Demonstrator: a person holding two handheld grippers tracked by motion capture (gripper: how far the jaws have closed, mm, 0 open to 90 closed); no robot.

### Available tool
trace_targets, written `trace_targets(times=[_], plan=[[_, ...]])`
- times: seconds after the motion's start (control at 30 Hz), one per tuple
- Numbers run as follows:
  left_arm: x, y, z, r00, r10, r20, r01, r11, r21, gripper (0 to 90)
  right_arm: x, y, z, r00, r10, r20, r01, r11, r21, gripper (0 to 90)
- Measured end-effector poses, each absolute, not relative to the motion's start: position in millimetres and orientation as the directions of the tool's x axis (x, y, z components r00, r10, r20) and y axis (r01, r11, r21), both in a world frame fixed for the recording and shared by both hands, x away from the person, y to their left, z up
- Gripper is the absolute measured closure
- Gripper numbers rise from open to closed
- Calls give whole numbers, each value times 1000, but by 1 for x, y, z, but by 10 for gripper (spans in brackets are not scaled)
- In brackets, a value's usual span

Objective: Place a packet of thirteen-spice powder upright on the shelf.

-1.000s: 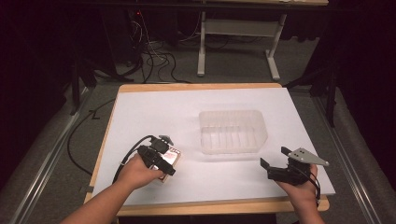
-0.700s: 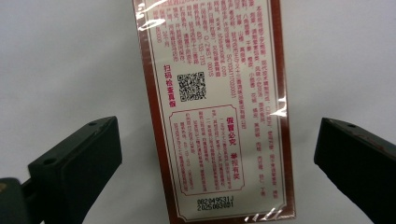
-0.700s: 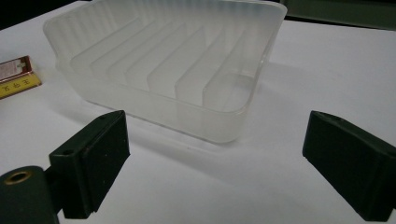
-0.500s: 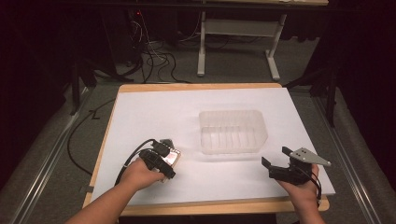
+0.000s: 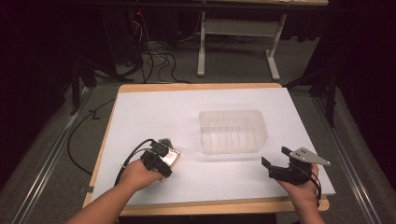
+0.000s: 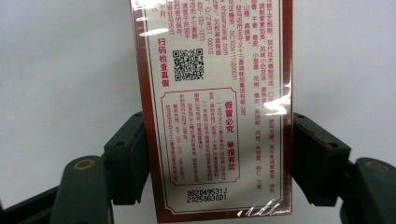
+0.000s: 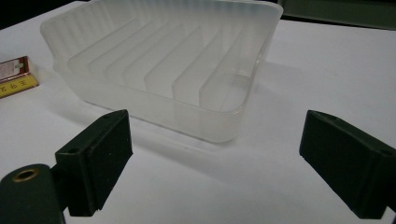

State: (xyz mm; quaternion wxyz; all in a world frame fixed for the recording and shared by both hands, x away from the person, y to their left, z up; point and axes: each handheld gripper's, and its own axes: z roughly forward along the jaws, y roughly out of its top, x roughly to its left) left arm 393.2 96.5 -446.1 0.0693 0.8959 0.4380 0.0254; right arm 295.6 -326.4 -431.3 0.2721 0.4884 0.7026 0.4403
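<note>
Packet in cellophane [image 6: 217, 107] — flat, cream-faced with a red-brown border, red printed text, a QR code and a date stamp — is sitting between the two black jaws of our left gripper [image 6: 217, 158], and both jaws are pressing against its long edges, so we are holding it firmly. From the high view we are keeping that left gripper [image 5: 161, 158] low over the white table sheet [image 5: 154, 116], at the near left, with the packet [image 5: 173, 157] poking out toward the middle of the table. Its black cable [image 5: 128, 158] is looping back off the near-left edge.

We are holding our right gripper [image 5: 280, 170] at the near right, its jaws spread wide with nothing between them; the grey three-cornered plate [image 5: 308, 156] is riding on top. In the right gripper view those jaws are framing the translucent plastic bin [image 7: 163, 60], which is standing on the sheet just beyond them, well short of contact. Its floor is divided by a row of upright ribs — slots running side by side. At the left edge of that same view we are catching one end of the packet [image 7: 16, 74], lying beside the bin and apart from it.
</note>
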Motion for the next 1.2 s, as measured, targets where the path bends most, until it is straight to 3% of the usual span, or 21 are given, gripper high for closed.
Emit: trace_targets(times=[0.87, 1.2], plan=[[378, 108, -436, 653, 757, -11, 714, -611, 343, 326, 296, -328, -433, -375, 925, 59, 445, 124, 887, 147], [368, 116, -436, 651, 755, -75, 677, -533, 507, 326, 296, -329, -434, -367, 928, 61, 450, 120, 885, 148]])
